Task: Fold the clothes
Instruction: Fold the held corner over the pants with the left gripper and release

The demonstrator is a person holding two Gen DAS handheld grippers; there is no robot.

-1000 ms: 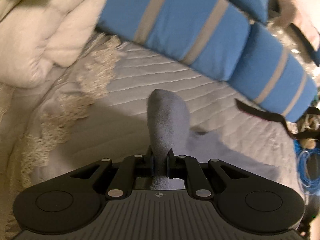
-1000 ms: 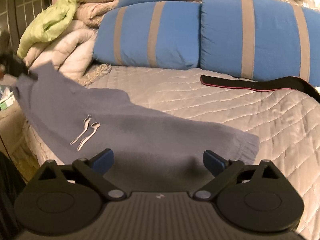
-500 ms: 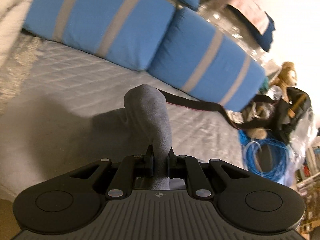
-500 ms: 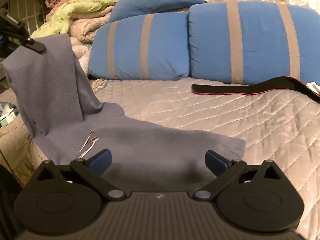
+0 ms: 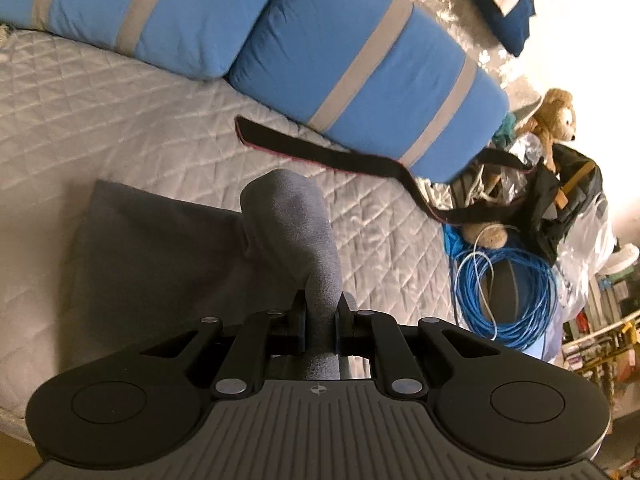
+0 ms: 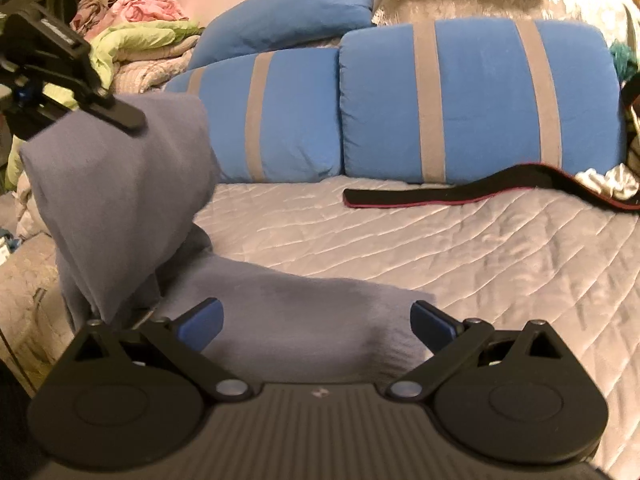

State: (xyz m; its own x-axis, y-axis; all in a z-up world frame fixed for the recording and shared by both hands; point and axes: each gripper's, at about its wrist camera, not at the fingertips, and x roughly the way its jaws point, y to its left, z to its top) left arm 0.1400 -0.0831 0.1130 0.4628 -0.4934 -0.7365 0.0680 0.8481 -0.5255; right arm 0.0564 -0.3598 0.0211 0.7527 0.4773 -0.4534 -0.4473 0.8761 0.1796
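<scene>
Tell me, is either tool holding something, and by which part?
The left tool pinches a lifted fold of the grey garment near one end. The right tool is open, holding nothing.

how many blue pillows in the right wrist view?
3. Two grey-striped ones side by side against the head of the bed: left striped pillow, right striped pillow. A plain blue pillow lies behind them. More may be hidden behind the lifted grey garment.

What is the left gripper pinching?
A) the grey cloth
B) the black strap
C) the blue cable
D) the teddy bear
A: the left gripper has its fingers shut on a fold of the grey cloth; the black strap, blue cable and teddy bear lie apart.
</scene>
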